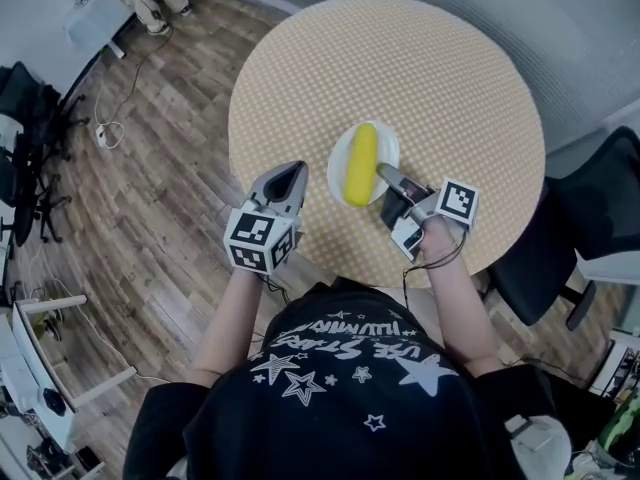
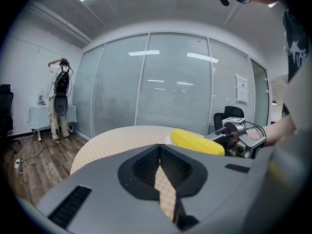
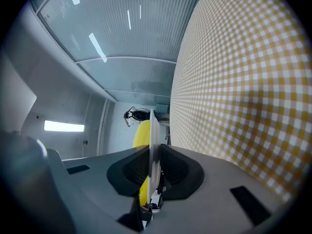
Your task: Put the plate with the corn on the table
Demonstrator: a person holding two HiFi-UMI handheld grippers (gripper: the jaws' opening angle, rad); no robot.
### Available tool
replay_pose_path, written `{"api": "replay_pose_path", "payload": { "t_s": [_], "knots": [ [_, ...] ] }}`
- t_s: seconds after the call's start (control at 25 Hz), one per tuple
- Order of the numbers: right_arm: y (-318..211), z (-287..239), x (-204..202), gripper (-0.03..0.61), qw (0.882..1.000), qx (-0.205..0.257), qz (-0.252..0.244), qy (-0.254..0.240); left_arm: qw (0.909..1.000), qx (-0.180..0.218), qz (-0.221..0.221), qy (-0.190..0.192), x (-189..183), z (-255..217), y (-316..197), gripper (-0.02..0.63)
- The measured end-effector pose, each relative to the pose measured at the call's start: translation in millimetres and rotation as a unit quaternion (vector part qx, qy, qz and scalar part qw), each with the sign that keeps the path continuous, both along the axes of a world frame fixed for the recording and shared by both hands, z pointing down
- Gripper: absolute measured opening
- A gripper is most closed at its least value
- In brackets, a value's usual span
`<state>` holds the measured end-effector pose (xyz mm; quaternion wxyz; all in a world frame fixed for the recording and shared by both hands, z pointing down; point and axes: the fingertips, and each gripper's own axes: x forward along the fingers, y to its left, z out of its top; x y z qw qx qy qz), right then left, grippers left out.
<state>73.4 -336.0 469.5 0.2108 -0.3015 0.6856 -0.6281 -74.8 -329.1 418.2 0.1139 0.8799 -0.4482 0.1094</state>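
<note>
A white plate [image 1: 385, 148] carrying a yellow corn cob [image 1: 360, 164] is over the round table [image 1: 450, 78] with its yellow checked cloth, toward the near side. My right gripper [image 1: 392, 180] is shut on the plate's near right rim. In the right gripper view the plate [image 3: 154, 135] shows edge-on between the jaws, with the corn [image 3: 142, 132] behind it. Whether the plate rests on the cloth cannot be told. My left gripper [image 1: 293, 176] hovers at the table's near left edge, left of the plate, shut and holding nothing. From there the corn [image 2: 196, 140] and right gripper [image 2: 225, 137] show ahead.
A black office chair [image 1: 590, 218] stands right of the table, another [image 1: 25, 138] at the far left. Cables [image 1: 110, 128] lie on the wood floor. A glass wall [image 2: 165, 82] stands behind the table, with a person [image 2: 59, 101] by a desk on the left.
</note>
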Motion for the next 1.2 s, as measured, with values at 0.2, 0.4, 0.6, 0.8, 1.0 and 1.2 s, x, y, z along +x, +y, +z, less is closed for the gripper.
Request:
{"api": "replay_pose_path", "payload": {
  "t_s": [0.2,0.4,0.6,0.8,1.0,1.2],
  "knots": [
    [-2,8,2,0.049,1.0,-0.004,0.005,0.006,1.0,0.0,-0.001,-0.005,0,0,1,0.006],
    [-48,11,12,0.049,1.0,-0.01,-0.008,0.009,0.9999,-0.004,-0.015,-0.003,11,-4,-43,0.006],
    [-79,7,3,0.049,1.0,-0.015,-0.014,0.009,0.9996,-0.011,-0.028,-0.001,1,-6,-69,0.006],
    [-87,17,4,0.049,1.0,-0.015,-0.007,0.006,0.9997,-0.007,-0.022,-0.005,2,3,-79,0.006],
    [-96,27,7,0.049,1.0,-0.016,0.008,0.015,1.0,-0.003,-0.007,-0.005,2,9,-100,0.006],
    [-104,36,8,0.049,0.999,-0.015,0.023,0.018,0.9998,-0.003,0.018,-0.006,10,18,-116,0.006]
  ]
}}
